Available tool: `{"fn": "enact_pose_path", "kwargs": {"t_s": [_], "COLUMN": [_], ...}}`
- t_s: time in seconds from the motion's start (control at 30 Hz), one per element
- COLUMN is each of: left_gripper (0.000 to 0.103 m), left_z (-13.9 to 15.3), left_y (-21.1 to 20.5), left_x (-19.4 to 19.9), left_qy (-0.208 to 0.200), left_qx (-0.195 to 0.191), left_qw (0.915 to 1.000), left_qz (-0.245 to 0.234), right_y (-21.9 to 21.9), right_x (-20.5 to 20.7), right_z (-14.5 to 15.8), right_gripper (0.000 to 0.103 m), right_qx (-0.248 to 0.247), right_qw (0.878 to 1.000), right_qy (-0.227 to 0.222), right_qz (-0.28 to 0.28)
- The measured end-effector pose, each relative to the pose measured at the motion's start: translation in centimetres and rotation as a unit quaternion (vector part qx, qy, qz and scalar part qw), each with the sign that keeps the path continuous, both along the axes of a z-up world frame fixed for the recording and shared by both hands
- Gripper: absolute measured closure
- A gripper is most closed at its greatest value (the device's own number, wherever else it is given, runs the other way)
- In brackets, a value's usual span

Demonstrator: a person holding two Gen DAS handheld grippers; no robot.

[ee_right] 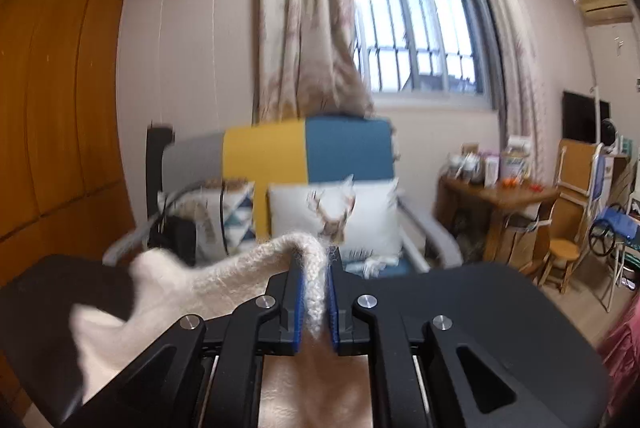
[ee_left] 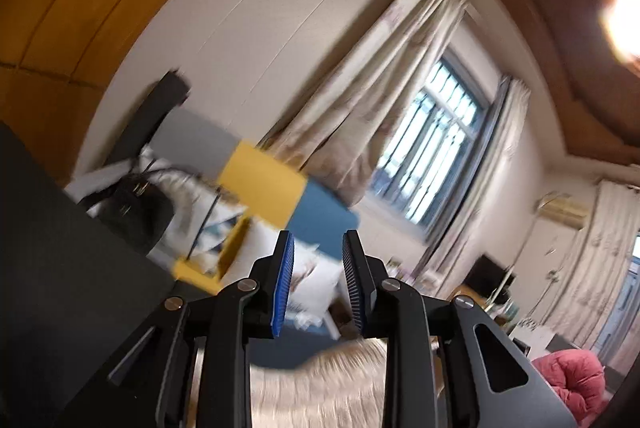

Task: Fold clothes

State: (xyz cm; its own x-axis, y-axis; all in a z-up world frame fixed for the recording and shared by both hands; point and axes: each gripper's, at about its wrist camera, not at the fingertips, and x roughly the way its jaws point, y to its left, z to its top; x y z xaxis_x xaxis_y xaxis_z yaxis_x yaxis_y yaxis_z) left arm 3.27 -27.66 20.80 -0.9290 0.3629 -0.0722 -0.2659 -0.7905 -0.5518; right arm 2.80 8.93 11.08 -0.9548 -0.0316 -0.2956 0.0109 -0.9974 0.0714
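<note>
A cream fuzzy knitted garment (ee_right: 224,276) lies over the black table (ee_right: 500,300). My right gripper (ee_right: 315,268) is shut on a bunched fold of this garment, which arches up out of the jaws and trails down to the left. In the left wrist view the same cream garment (ee_left: 328,388) shows blurred below my left gripper (ee_left: 318,248). The left gripper is open and empty, tilted, raised above the black table (ee_left: 60,268), its blue-padded jaws clearly apart.
A blue and yellow chair (ee_right: 308,155) with pillows (ee_right: 360,220) stands behind the table. A black bag (ee_right: 180,236) sits at its left. A wooden side table (ee_right: 496,195) with bottles is at the right. A pink cloth (ee_left: 568,372) lies lower right.
</note>
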Motion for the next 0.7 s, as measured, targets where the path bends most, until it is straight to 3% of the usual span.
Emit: {"fn": "enact_pose_path", "kwargs": {"t_s": [0.1, 0.17, 0.27, 0.37, 0.43, 0.47, 0.53, 0.7], "left_gripper": [0.069, 0.067, 0.067, 0.067, 0.067, 0.066, 0.066, 0.058], "left_z": [-4.0, -7.7, -14.0, -19.6, -22.1, -23.2, -24.8, -24.9], "left_y": [0.6, 1.3, 2.8, 4.8, 6.2, 7.0, 8.1, 10.1], "left_x": [-3.3, -5.6, -8.0, -9.5, -9.7, -9.9, -9.7, -9.0], "left_qy": [-0.091, -0.155, -0.244, -0.314, -0.339, -0.352, -0.365, -0.347], "left_qx": [-0.005, -0.006, -0.006, -0.027, -0.052, -0.069, -0.092, -0.146], "left_qw": [0.9957, 0.9874, 0.968, 0.9453, 0.9348, 0.9288, 0.9207, 0.92], "left_qz": [-0.019, -0.034, -0.061, -0.083, -0.091, -0.094, -0.102, -0.11], "right_y": [-0.9, -1.1, -0.8, -0.2, 0.6, 1.0, 1.3, 2.0], "right_x": [-2.1, -3.9, -6.1, -7.7, -7.6, -7.0, -6.4, -5.9], "right_z": [-2.8, -5.7, -10.9, -16.7, -20.0, -20.0, -20.1, -19.0], "right_gripper": [0.095, 0.095, 0.095, 0.091, 0.087, 0.085, 0.08, 0.078], "right_qx": [0.018, 0.026, 0.033, 0.045, 0.022, 0.016, 0.01, 0.004], "right_qw": [0.999, 0.996, 0.985, 0.965, 0.957, 0.964, 0.966, 0.962], "right_qy": [-0.04, -0.083, -0.167, -0.256, -0.288, -0.265, -0.259, -0.272], "right_qz": [0.004, 0.001, -0.004, -0.015, -0.007, -0.008, -0.003, 0.018]}}
